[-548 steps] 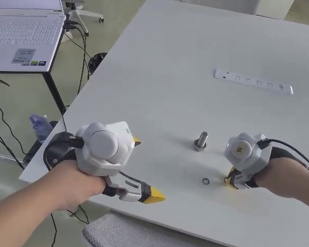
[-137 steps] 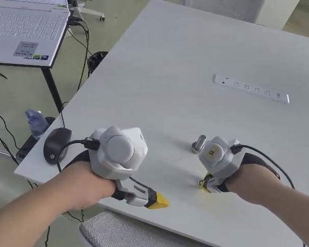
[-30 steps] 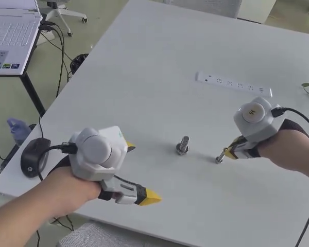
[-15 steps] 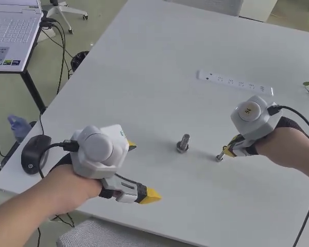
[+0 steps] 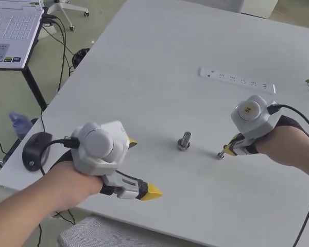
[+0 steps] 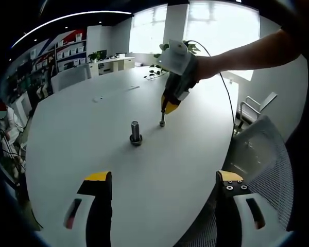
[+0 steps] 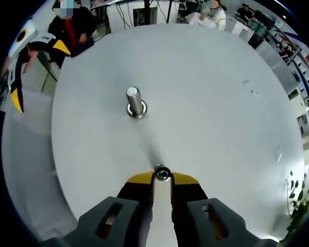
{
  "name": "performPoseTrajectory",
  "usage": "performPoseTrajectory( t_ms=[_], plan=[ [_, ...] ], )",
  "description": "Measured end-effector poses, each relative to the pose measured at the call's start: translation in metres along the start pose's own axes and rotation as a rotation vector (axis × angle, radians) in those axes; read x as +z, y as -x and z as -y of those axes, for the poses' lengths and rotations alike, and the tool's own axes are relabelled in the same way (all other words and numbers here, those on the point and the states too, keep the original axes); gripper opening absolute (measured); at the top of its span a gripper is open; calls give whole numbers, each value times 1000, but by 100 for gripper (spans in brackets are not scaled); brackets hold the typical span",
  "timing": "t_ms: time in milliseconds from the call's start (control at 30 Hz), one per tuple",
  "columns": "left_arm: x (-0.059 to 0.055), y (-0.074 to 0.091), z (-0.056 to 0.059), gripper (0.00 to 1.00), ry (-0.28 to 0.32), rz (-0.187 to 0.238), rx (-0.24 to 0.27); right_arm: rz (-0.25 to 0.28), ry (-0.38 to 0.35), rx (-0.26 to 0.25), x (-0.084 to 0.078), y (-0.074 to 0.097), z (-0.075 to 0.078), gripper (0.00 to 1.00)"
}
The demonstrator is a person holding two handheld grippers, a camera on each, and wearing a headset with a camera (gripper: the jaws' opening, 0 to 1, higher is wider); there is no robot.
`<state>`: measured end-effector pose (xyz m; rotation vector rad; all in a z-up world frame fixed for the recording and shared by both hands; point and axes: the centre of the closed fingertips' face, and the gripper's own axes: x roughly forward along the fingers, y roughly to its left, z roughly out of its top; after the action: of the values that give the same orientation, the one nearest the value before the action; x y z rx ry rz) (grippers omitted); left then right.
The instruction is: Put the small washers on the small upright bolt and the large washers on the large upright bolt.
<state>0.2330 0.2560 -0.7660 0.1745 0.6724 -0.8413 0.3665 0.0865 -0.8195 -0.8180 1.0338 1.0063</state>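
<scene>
While the left gripper [image 5: 142,167] hangs over the near edge of the white table [image 5: 159,62] with its yellow-tipped jaws spread wide and holding nothing, the right gripper [image 5: 228,151] points down at the small upright bolt [image 5: 221,154]. In the right gripper view its jaws [image 7: 162,180] stand almost together, with a narrow gap between them. The small bolt's round top [image 7: 162,172] sits right at the yellow tips. Whether the tips pinch a washer there or merely touch the bolt cannot be told.

The large upright bolt [image 5: 184,141] stands alone on the table, just left of the small one and apart from both grippers. It shows a wider band of metal at its foot [image 7: 136,109].

In the left gripper view the large bolt [image 6: 136,133] stands ahead between the open jaws [image 6: 163,177]. Just beyond it is the small bolt [image 6: 162,122], with the right gripper [image 6: 168,108] coming down on it from above.

A white power strip [image 5: 237,81] lies farther back on the table. A laptop [image 5: 10,25] sits on a separate stand at the far left.
</scene>
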Motion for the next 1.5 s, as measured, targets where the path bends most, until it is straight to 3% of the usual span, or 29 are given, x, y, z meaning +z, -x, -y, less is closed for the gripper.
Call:
performPoseTrajectory(
  t_ms=[1500],
  plan=[
    [-4,-5,-4,82,6,-24,-11,-55,9,26,-10,-36,-7,12]
  ],
)
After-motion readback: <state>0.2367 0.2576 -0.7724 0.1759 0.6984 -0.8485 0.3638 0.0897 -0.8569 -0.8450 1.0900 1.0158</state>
